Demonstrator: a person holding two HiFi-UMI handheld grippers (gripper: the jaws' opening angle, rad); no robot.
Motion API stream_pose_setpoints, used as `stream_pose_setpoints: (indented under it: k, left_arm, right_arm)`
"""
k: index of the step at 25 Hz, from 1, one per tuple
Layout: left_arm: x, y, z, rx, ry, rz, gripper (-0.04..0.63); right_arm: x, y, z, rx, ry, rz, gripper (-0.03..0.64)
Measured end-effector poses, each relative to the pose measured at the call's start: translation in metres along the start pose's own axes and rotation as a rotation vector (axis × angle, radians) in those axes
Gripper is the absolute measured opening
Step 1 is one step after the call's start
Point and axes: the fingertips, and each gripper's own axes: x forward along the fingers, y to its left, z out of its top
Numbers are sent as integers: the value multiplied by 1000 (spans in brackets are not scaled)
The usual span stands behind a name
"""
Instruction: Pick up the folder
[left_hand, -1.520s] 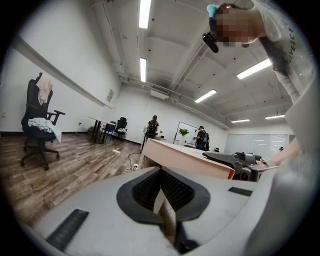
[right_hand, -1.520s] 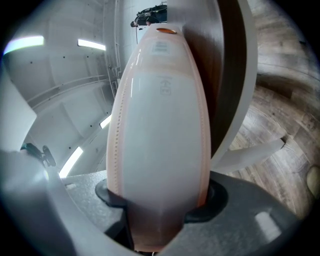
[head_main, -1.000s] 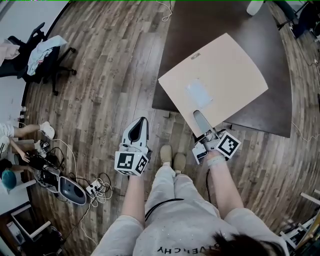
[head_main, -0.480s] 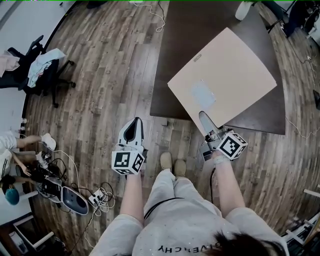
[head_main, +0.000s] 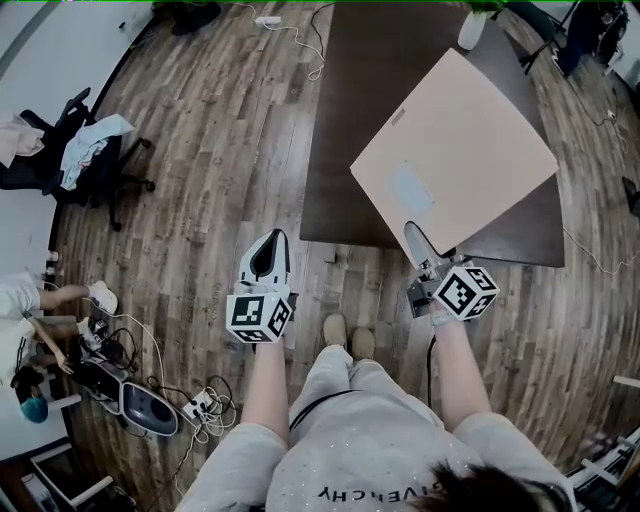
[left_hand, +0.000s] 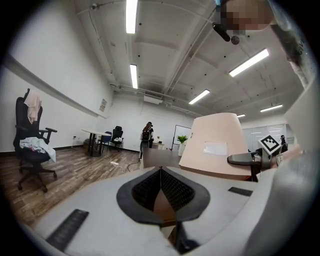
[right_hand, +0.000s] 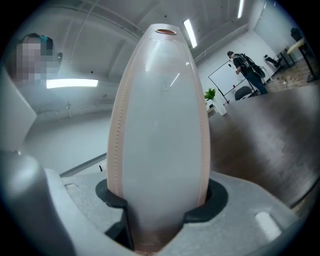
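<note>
I'm in the lift step. My right gripper (head_main: 418, 240) is clamped on the near edge of the flat pale peach card folder (head_main: 455, 150); in the right gripper view the folder (right_hand: 162, 140) runs edge-on between the two jaws, and both pads press on it. The folder slopes up and away from that grip, above the dark brown table (head_main: 350, 120). In the left gripper view its far end (left_hand: 220, 145) stands high, so I judge it clear of the tabletop.

My left gripper (head_main: 270, 245) hangs over the wooden floor (head_main: 200, 150), well apart from the folder. Its jaws are together on nothing (left_hand: 160, 180).

A single pinch at one edge leaves a broad, floppy sheet free to swing. The next move calls for a steady, level carry, or the left gripper brought in to take the opposite edge.
</note>
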Motion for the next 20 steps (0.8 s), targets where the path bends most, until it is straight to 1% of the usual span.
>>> stream_pose_setpoints:
  k: [5,11,16,20]
  left_arm:
    - [6,-4,14,7,-4,0,0]
    - [10,-5,34,19,-17,4,0]
    - [13,-10,47,27,-37,5,0]
    - [14,-19,62,35,-56,-7,0]
  right_arm:
    - [-6,1,20,-94,-31,-45,272]
    - [-15,4,45,-171,-70,-82,272]
    - [-23,1,58,-220,-89,-95,272]
    - [-31,4,70,-234,-100,-92,272]
